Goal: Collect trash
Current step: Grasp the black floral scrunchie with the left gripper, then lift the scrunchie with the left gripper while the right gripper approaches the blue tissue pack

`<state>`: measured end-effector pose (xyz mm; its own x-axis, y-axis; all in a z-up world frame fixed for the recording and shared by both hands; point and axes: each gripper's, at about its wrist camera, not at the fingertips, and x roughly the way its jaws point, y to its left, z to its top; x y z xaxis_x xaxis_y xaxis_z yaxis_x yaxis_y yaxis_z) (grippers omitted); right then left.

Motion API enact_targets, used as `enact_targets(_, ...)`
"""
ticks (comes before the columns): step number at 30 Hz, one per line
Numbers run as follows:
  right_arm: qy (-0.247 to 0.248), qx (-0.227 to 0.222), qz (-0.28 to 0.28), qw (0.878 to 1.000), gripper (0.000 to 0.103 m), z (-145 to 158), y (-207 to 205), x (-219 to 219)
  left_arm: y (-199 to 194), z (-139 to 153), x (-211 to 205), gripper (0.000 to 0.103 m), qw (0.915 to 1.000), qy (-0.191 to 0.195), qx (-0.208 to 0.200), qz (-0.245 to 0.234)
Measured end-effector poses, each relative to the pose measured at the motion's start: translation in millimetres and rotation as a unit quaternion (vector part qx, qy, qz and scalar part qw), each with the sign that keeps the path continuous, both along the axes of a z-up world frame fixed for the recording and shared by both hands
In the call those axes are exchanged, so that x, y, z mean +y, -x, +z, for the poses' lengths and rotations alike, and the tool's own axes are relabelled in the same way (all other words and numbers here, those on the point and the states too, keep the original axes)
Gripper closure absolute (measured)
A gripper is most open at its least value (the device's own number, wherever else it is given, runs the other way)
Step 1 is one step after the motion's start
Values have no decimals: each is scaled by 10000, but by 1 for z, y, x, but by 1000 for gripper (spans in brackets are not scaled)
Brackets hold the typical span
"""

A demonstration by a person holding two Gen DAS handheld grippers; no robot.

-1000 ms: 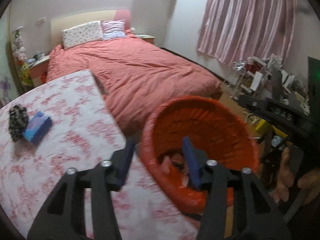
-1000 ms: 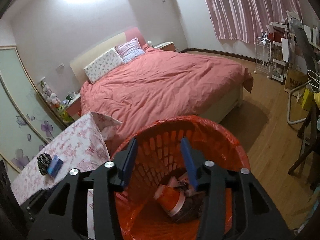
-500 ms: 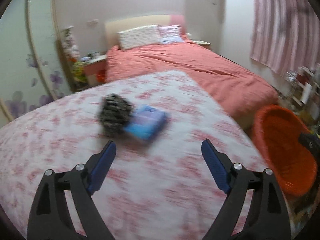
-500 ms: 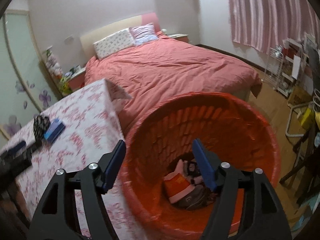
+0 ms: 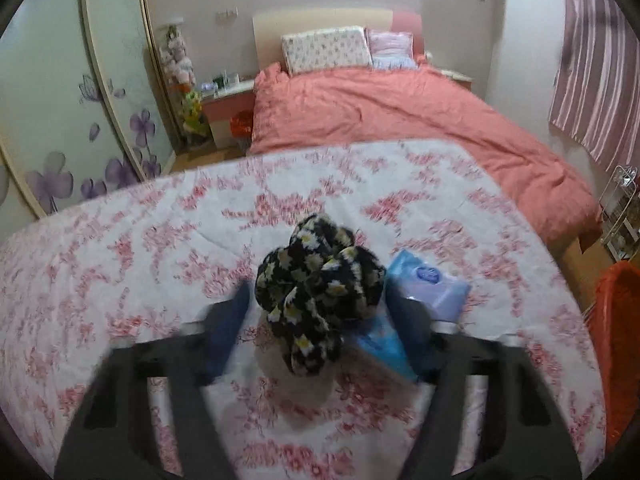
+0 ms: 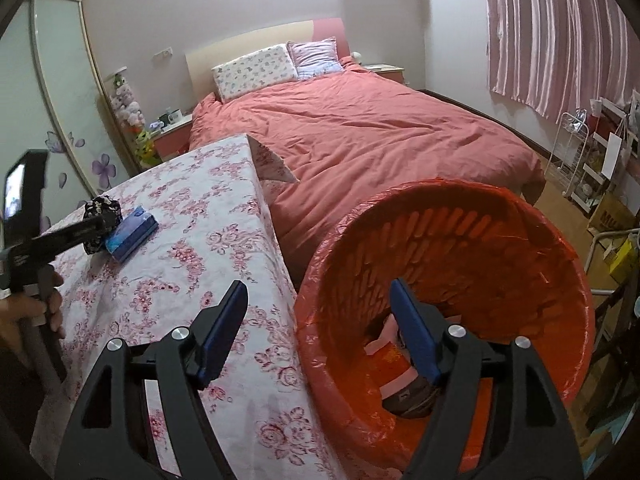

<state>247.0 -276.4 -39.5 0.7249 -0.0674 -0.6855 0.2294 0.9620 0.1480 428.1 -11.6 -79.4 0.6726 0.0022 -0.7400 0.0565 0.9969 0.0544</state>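
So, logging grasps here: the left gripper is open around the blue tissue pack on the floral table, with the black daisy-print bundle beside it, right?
Not quite. The left wrist view shows the open left gripper straddling the black daisy-print bundle; the blue tissue pack lies beside it on the floral table.

A home bedroom is shown. A double bed (image 6: pixel 360 136) is covered with a coral quilt, and 2 pillows (image 6: pixel 276 66) are propped against a pale headboard (image 5: pixel 320 22). A nightstand (image 5: pixel 228 98) is set beside it. Wardrobe doors (image 5: pixel 60 92) are painted with purple flowers, and the window is hidden by a striped pink curtain (image 6: pixel 560 28). A table is draped with a floral tablecloth (image 5: pixel 160 220).
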Motion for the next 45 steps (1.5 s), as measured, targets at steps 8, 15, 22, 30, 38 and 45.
enact_targets(8,28,-2,267,9996,30,4,-10,36,22,1,40,80,9998,170,-2,86)
enact_targets(15,-186,123,780,9967,30,-1,-40,93,69,3,112,80,9989,115,63,445)
enact_targets(22,-525,266,996,9933,25,-8,-94,158,102,5,163,79,9975,-9,6,700)
enact_targets(30,-795,718,66,9942,17,-23,-153,193,110,6,179,78,9972,149,-17,727)
enact_targets(38,-132,754,37,9971,36,-34,-163,206,110,1,184,76,9967,245,37,772)
enact_targets(45,-100,772,940,9925,43,-32,-122,193,126,0,174,76,9974,370,67,620)
